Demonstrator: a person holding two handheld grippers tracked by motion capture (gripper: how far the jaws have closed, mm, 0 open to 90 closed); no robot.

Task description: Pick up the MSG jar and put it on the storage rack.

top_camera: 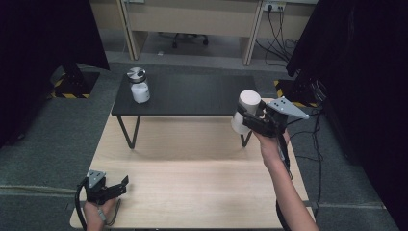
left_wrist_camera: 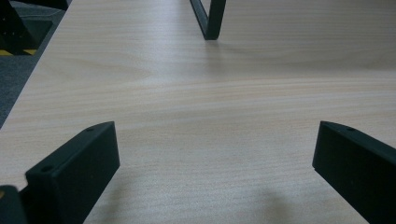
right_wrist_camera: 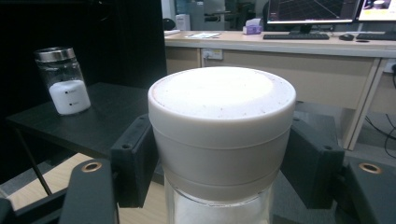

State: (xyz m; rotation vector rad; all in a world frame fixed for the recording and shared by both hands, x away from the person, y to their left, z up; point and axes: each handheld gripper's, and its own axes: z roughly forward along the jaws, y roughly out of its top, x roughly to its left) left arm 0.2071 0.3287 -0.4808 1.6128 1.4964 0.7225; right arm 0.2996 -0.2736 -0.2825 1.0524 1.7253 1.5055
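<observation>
Jar [top_camera: 139,85] on side table's [top_camera: 192,96] left

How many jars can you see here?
2. A white-lidded jar is held in the right gripper above the wooden table; a metal-lidded glass jar stands on the black raised shelf.

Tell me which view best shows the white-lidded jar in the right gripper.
The right gripper view: the white-lidded jar sits close up there, the right gripper clamped just below the lid, clear glass underneath. The high view shows the jar small, held above the wooden table. The left gripper view looks along bare tabletop.
</observation>
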